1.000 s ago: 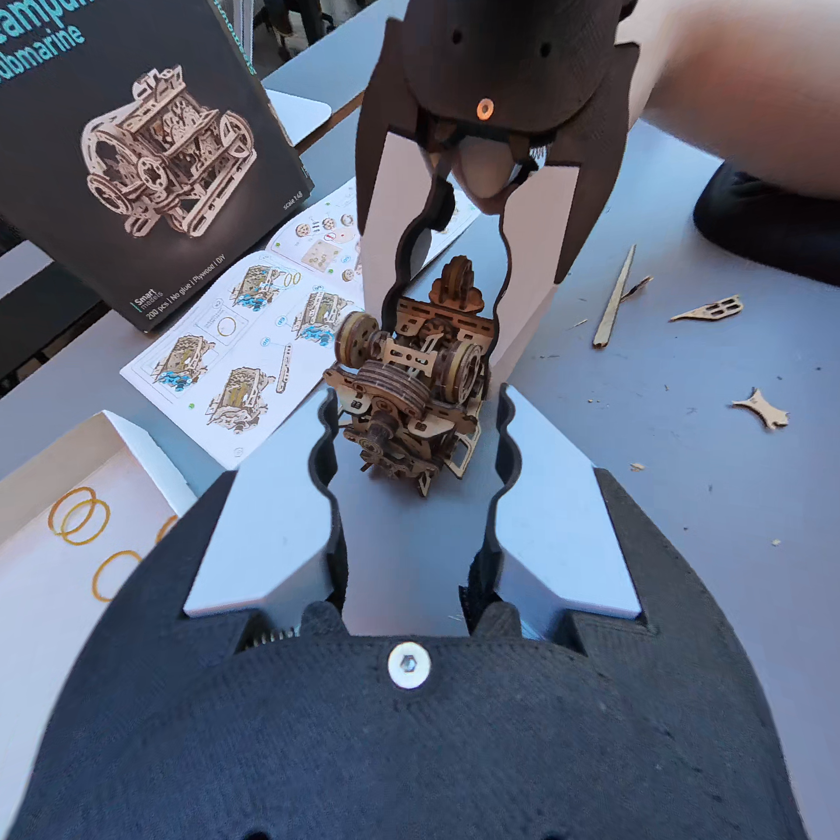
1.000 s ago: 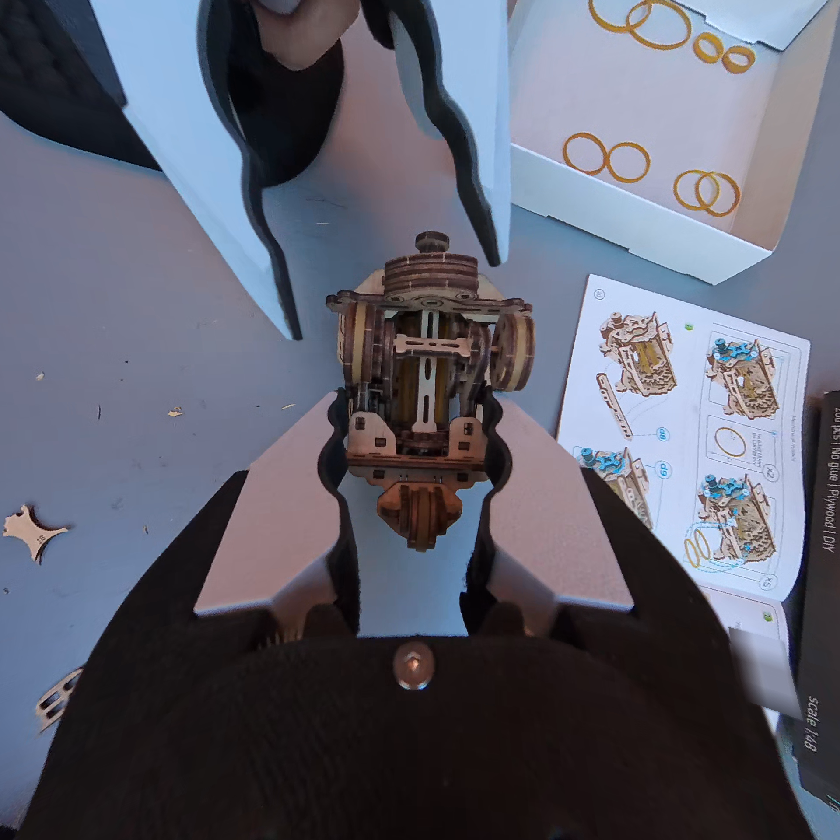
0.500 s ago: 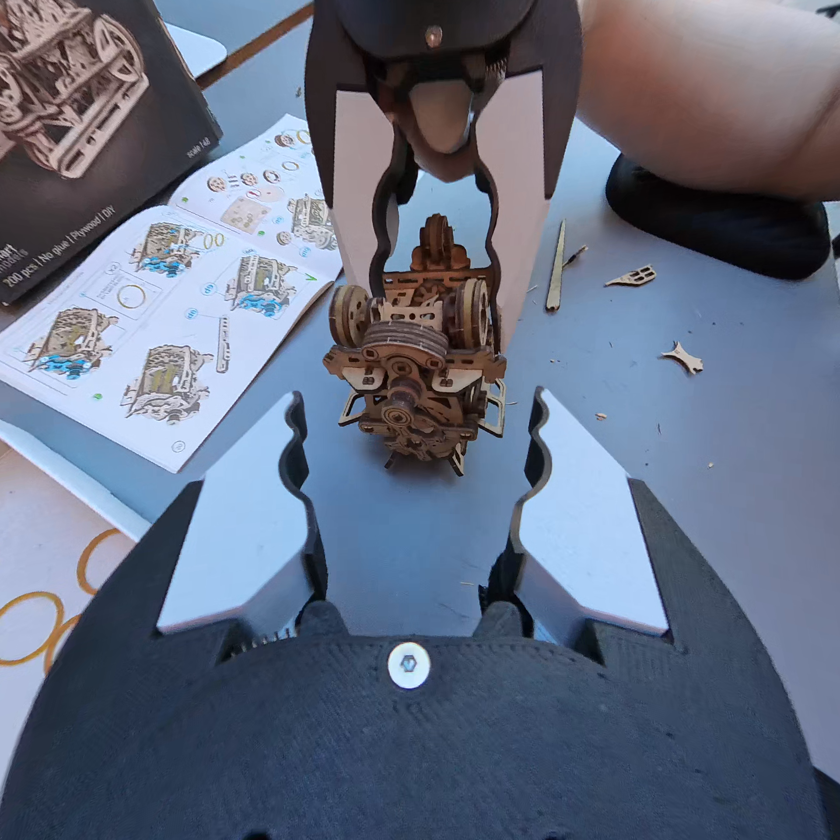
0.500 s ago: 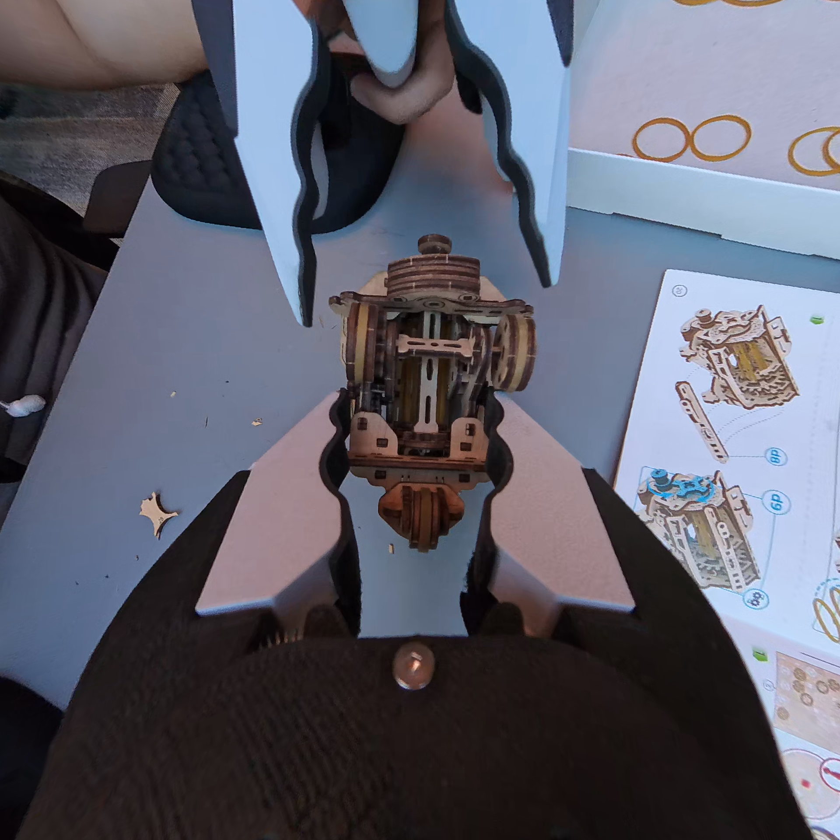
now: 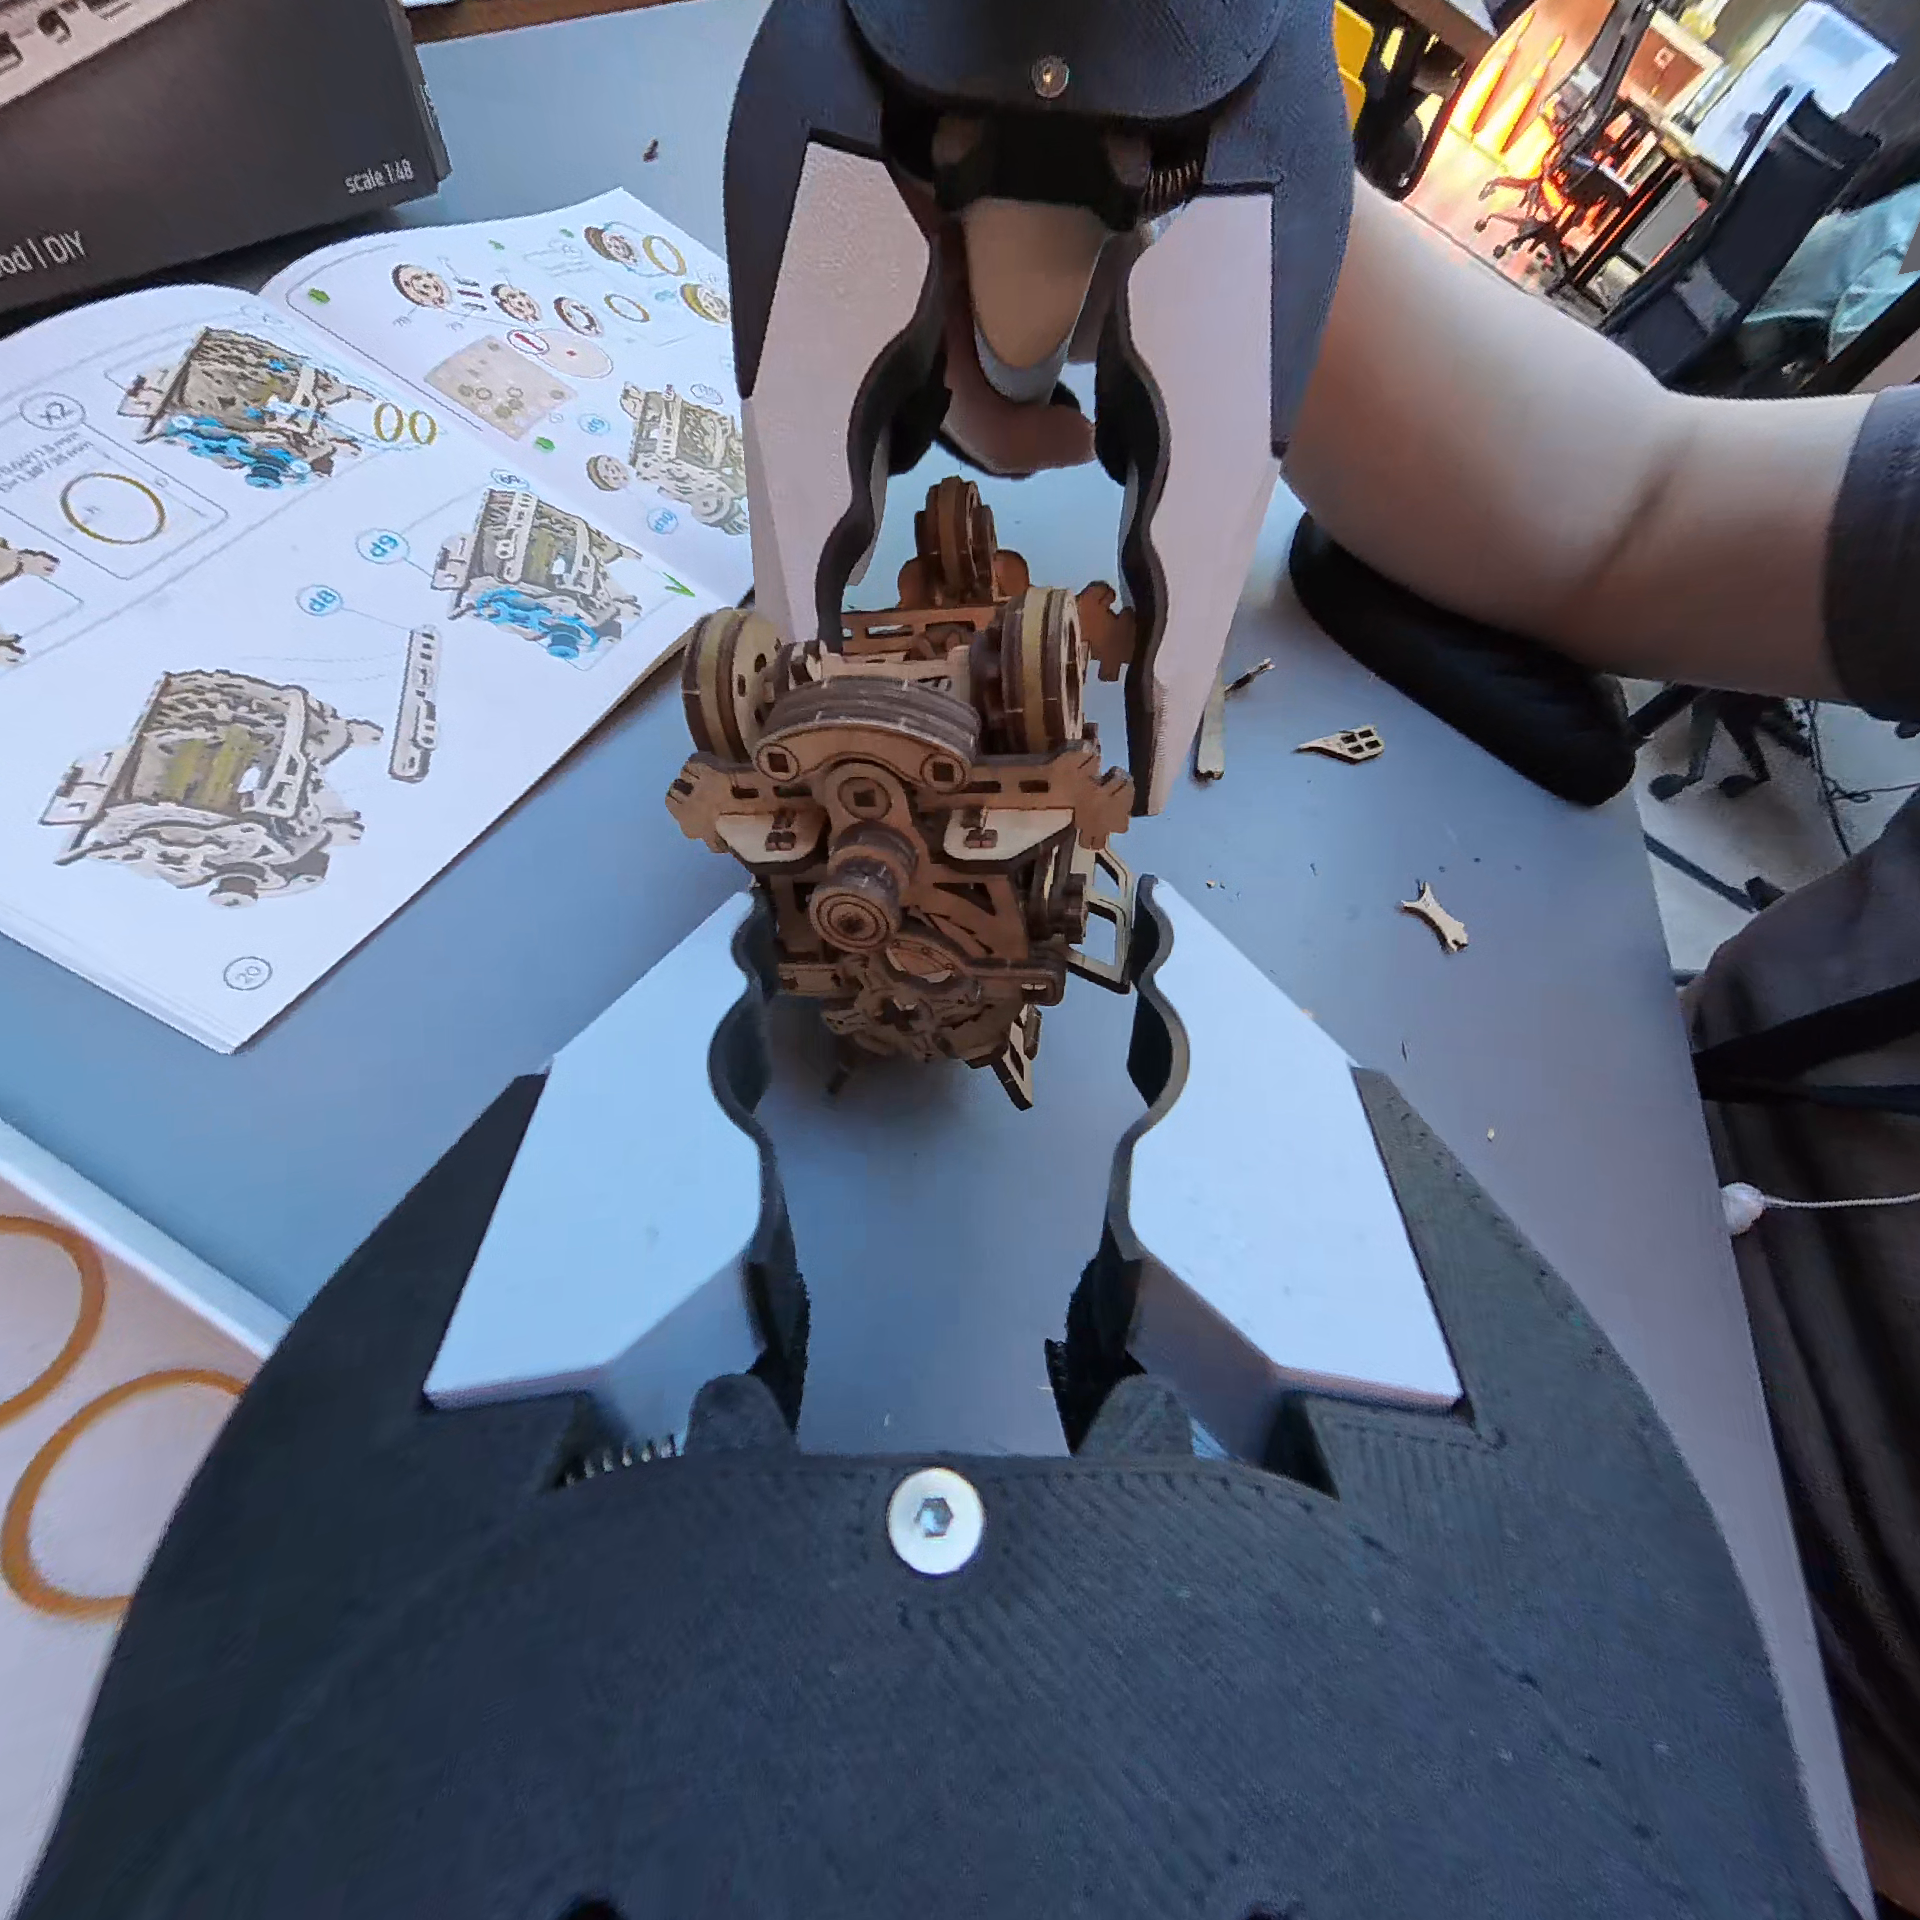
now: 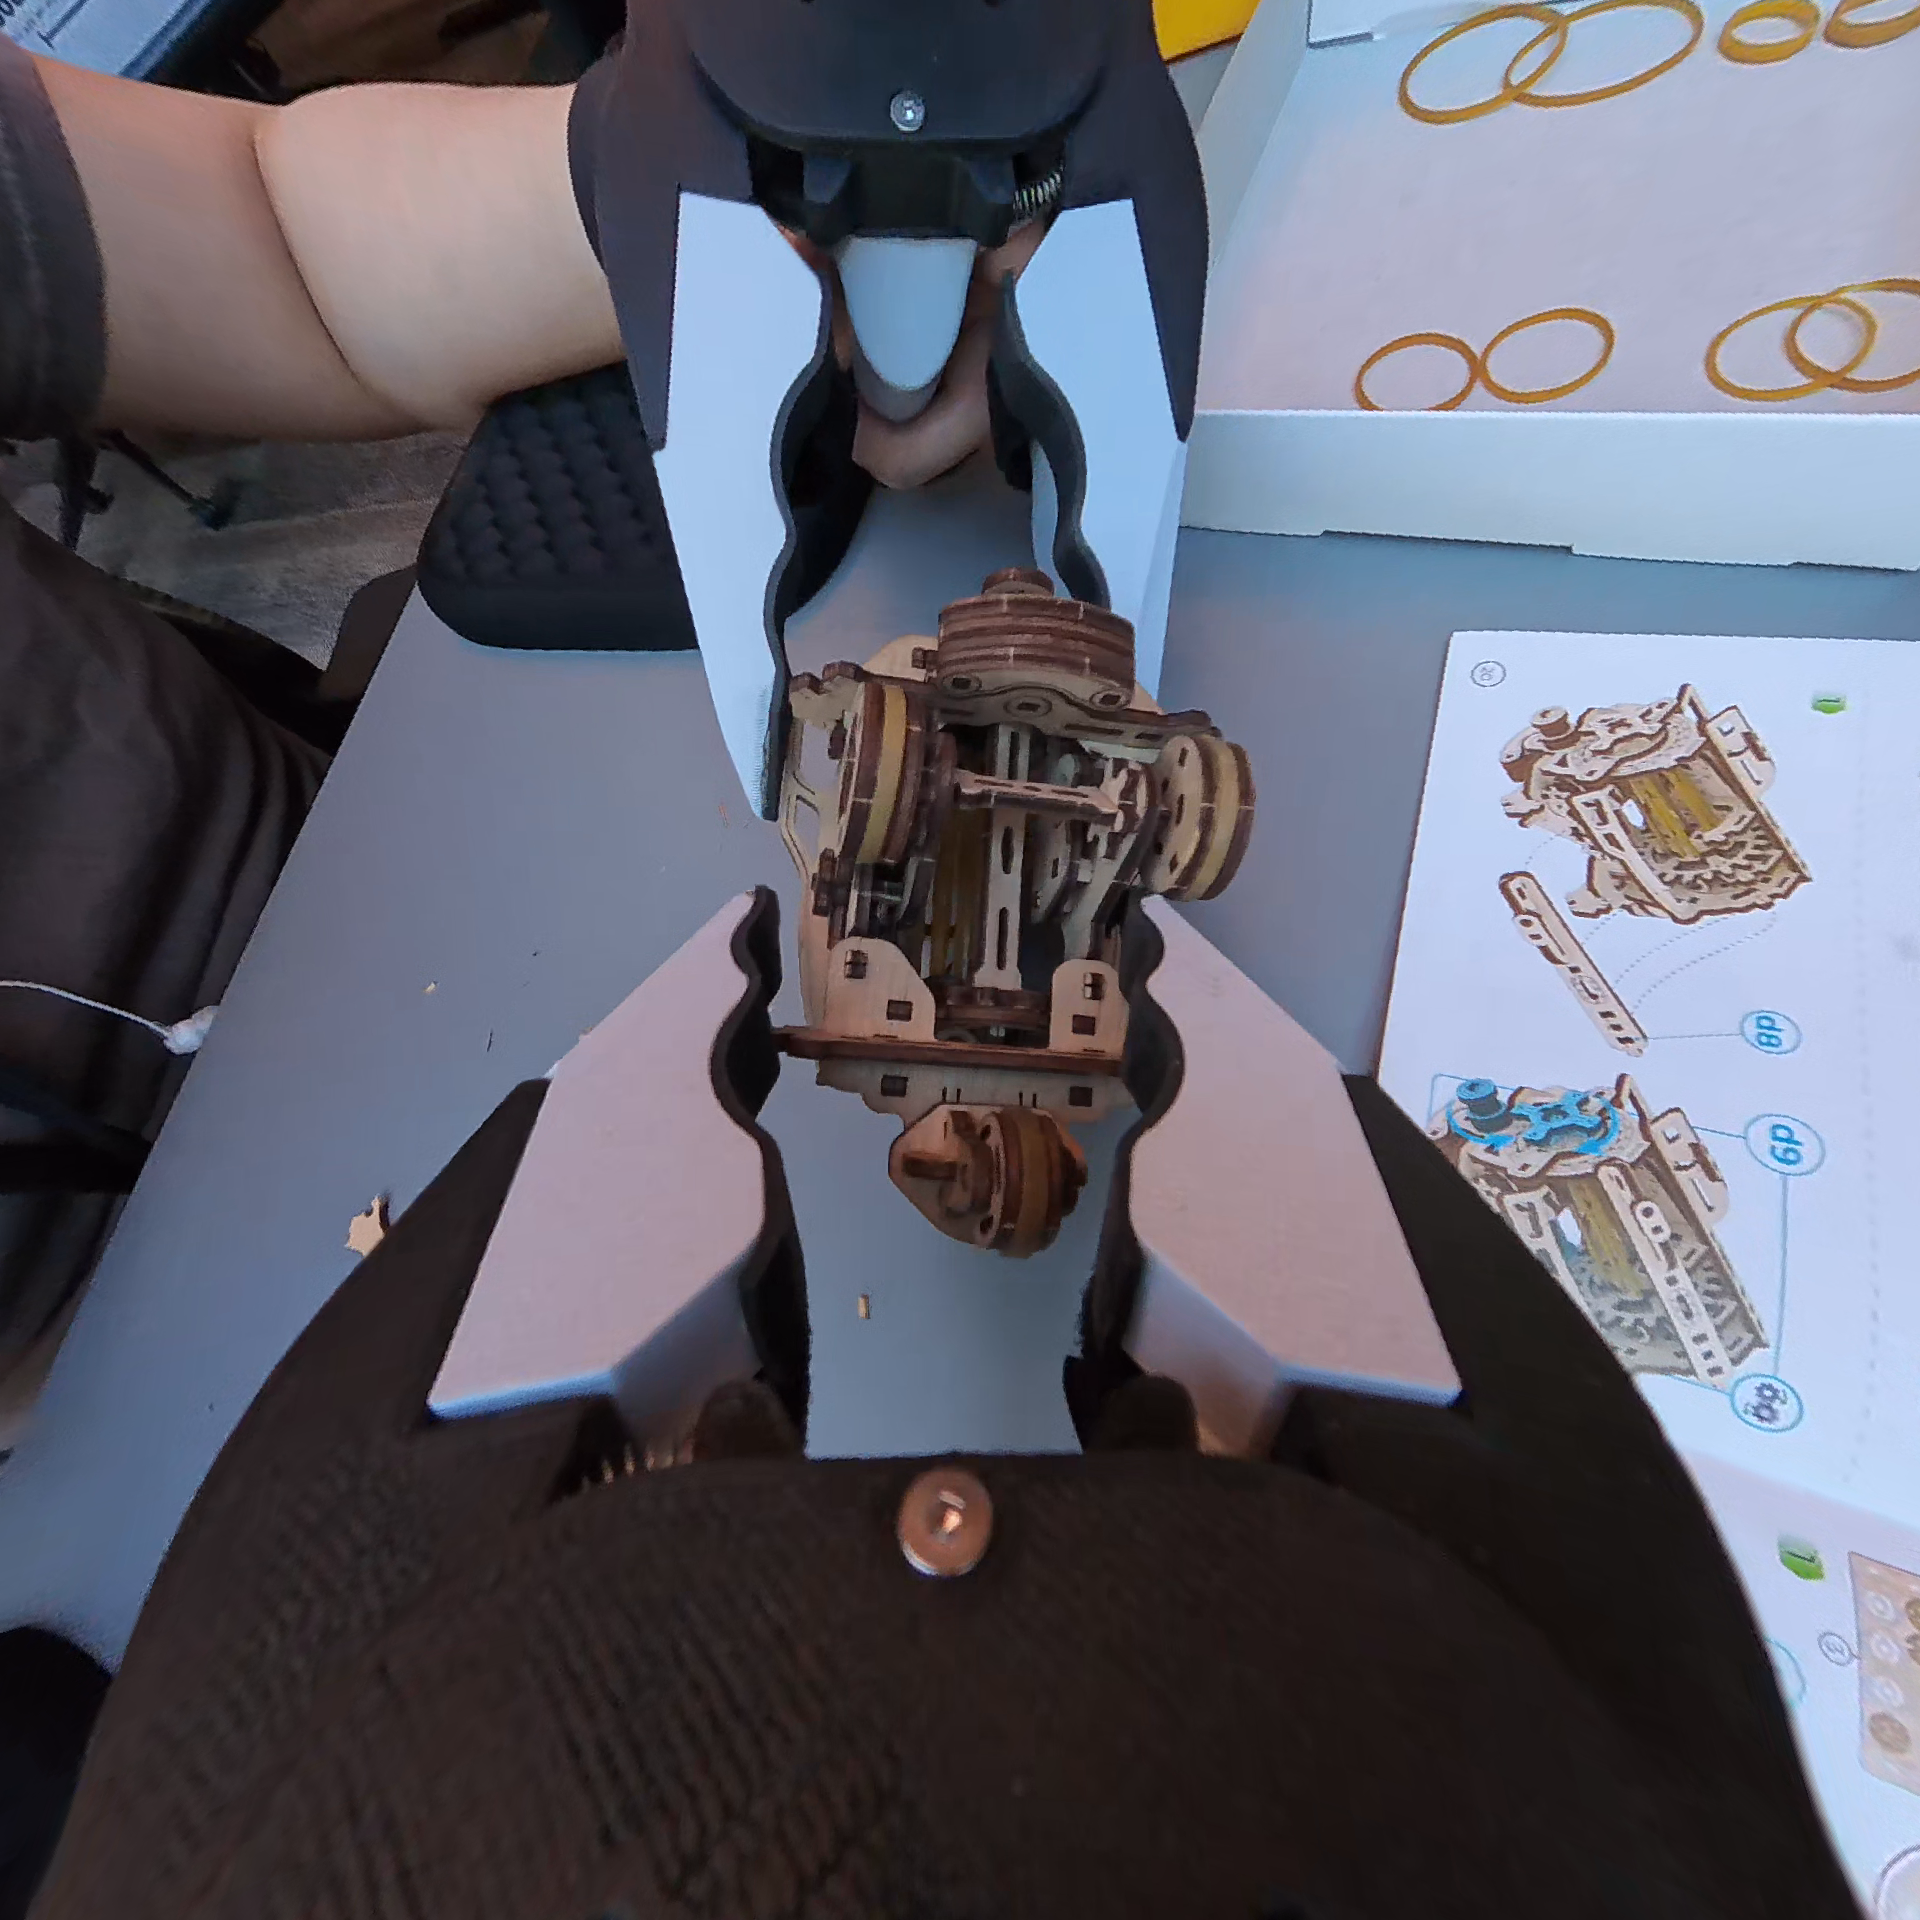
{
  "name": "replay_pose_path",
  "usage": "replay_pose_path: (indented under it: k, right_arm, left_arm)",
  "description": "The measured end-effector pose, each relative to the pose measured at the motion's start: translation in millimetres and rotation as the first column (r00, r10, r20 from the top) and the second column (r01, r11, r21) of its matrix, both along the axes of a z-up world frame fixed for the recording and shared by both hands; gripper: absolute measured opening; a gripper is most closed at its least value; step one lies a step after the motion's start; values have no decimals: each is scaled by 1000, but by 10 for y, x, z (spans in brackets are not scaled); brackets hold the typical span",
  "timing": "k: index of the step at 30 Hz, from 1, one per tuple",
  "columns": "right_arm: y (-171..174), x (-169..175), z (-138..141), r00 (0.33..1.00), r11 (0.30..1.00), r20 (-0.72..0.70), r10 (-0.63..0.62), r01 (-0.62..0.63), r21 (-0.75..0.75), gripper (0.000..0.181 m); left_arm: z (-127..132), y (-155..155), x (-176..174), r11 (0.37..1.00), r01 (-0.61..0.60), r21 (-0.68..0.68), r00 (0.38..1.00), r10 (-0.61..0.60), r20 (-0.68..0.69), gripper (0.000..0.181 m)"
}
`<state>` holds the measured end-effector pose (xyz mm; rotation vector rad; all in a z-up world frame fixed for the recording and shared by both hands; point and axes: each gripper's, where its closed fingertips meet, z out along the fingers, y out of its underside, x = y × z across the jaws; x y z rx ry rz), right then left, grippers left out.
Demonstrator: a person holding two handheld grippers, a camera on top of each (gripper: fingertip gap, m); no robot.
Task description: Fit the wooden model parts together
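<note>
A partly built wooden model (image 5: 894, 831) of gears and wheels hangs just above the grey table (image 5: 1351, 1039), somewhat tilted. My right gripper (image 6: 948, 925) is shut on its base plate, with the model (image 6: 997, 862) sticking out past the fingertips. My left gripper (image 5: 945, 904) faces it from the other side. Its fingers (image 5: 644, 1143) have closed in on the model's gear end, and both pads touch its sides. In the right wrist view the left gripper's fingers (image 6: 717, 582) straddle the far end. In the left wrist view the right gripper's fingers (image 5: 800, 468) reach down behind the model.
An open instruction booklet (image 5: 312, 582) lies on the left and a black box (image 5: 187, 125) behind it. A white tray (image 6: 1351, 468) holds rubber bands (image 6: 1486, 358). Wood scraps (image 5: 1434, 914), a black pad (image 5: 1475, 675) and the person's forearm (image 5: 1507, 499) are on the right. The grippers are tip to tip, or close to it.
My left gripper has moved forward and narrowed from wide open until its fingers touch the model. The right gripper has kept its hold and tilted the model.
</note>
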<state>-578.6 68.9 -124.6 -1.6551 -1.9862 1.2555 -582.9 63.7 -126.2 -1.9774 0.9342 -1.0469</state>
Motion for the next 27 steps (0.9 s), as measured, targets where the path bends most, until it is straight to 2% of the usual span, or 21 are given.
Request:
replay_pose_path:
  k: [7, 16, 22, 27]
  right_arm:
    - [53, -27, -3, 999, 996, 16, -42, 43, -79, 59]
    - [61, -23, -14, 999, 999, 10, -37, 37, -25, 59]
    - [92, -4, 35, 999, 997, -36, -36, 38, 68, 68]
    - [144, 48, 72, 998, 993, -9, -58, 59, 99, 75]
  left_arm:
    - [6, 30, -1, 998, -27, -51, 999, 29, 29, 67]
    - [11, 23, 3, 998, -28, -61, 999, 30, 39, 66]
    - [10, 15, -15, 998, -28, -48, 999, 30, 41, 66]
    - [12, 14, -17, 999, -26, -47, 999, 28, 42, 66]
